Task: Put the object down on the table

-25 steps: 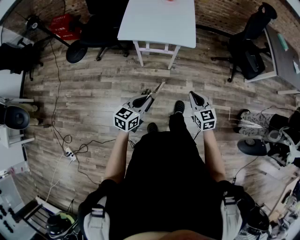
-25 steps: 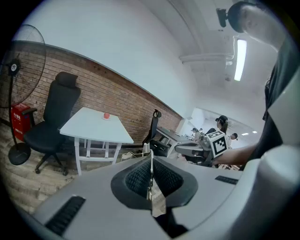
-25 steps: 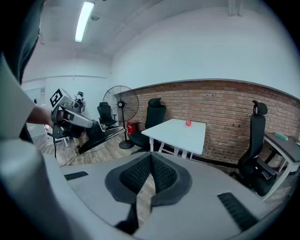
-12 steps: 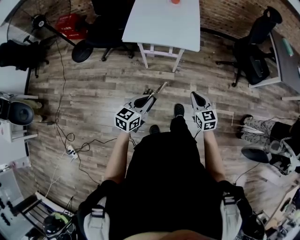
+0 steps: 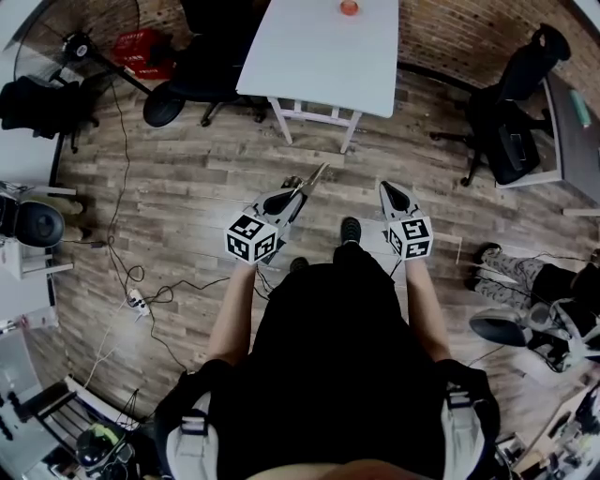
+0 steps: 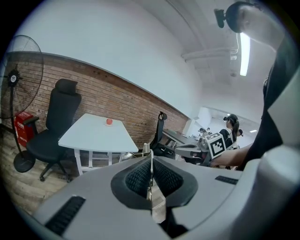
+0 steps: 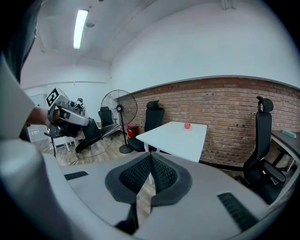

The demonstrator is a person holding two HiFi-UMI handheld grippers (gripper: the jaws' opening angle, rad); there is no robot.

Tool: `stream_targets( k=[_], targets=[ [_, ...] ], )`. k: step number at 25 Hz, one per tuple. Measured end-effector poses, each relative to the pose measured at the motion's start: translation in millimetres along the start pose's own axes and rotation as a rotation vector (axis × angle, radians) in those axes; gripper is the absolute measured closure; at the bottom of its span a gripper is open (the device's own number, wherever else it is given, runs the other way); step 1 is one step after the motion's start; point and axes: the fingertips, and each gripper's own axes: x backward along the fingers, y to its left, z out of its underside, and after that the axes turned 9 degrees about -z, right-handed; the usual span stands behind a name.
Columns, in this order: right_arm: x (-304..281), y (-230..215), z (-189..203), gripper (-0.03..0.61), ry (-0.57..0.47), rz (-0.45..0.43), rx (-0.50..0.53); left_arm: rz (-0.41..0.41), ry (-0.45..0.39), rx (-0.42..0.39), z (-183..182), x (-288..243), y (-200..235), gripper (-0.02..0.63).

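The left gripper [image 5: 298, 190] has its jaws pressed together on a thin metal utensil [image 5: 314, 176]. In the left gripper view the utensil [image 6: 151, 187] shows edge-on as a narrow blade pinched between the two dark ribbed pads [image 6: 138, 178]. Its tip sticks out past the jaw tips of the left gripper [image 6: 151, 157]. In the head view that free end points forward and to the right, over the wooden floor [image 5: 187, 187], toward the white table [image 5: 319, 47]. What kind of utensil it is cannot be made out.

The utensil is well apart from the table, short of its near edge. A small red thing [image 5: 349, 7] lies near the table's far edge.

The right gripper [image 5: 386, 187] is held just beside the left. Its jaws are closed pad to pad with nothing between them, as the right gripper view [image 7: 150, 159] shows.
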Motion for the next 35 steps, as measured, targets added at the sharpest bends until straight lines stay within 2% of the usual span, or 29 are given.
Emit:
stream_targets(
  k=[18, 35],
  targets=[
    [-18, -97, -5, 0.580, 0.036, -0.116, 0.031, -0.097, -0.014, 0.034, -35, -88, -20, 0.592],
    [-43, -141, -12, 0.580, 0.036, -0.226, 0.060, -0.205, -0.020, 0.065, -47, -121, -24, 0.592]
  ],
)
